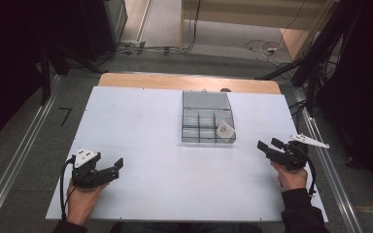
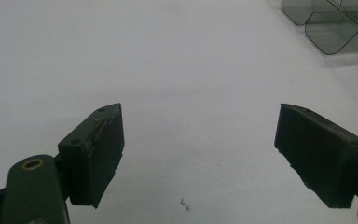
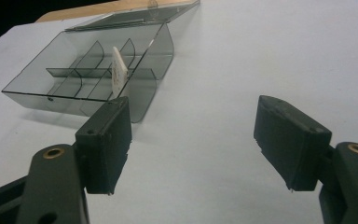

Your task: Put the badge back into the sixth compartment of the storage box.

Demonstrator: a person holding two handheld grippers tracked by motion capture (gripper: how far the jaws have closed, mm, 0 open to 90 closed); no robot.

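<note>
Both the left gripper and right gripper rest open and empty, flanking the box holding a white card, seemingly ready.

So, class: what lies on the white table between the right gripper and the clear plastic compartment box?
Nothing: between the right gripper and the clear plastic compartment box the right gripper view shows bare white table; the high view agrees.
</note>
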